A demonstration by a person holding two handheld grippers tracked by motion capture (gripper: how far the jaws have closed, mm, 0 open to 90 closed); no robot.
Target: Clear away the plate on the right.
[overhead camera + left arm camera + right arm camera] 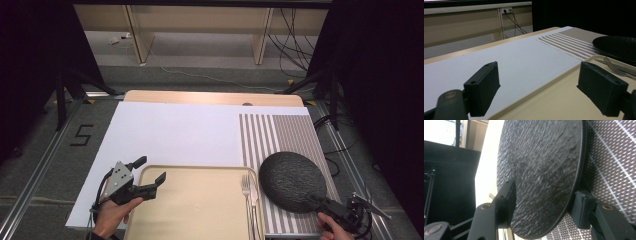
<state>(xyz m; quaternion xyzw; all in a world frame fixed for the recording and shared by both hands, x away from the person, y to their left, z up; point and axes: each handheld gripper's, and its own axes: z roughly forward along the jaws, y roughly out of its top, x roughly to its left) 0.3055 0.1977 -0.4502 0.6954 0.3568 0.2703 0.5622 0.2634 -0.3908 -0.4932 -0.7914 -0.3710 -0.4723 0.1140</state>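
One round black plate w/ rough slate-like texture [292,180] sits on one brown-and-white striped placemat [280,132] at the right of my desk [210,97], its left edge just overlapping the tray rim. My right tool [544,207] straddles the plate's near edge, one jaw over the top face, one under the rim; pads look close on it, but I can't tell if both are pressing yet. One beige plastic tray [195,200] lies front-centre on one white sheet [170,130]. On the tray's right side: one silver fork [246,192] and one knife [254,195], side by side. My left tool [150,175] has its jaws wide apart, nothing btwn them, astride the tray's far-left corner
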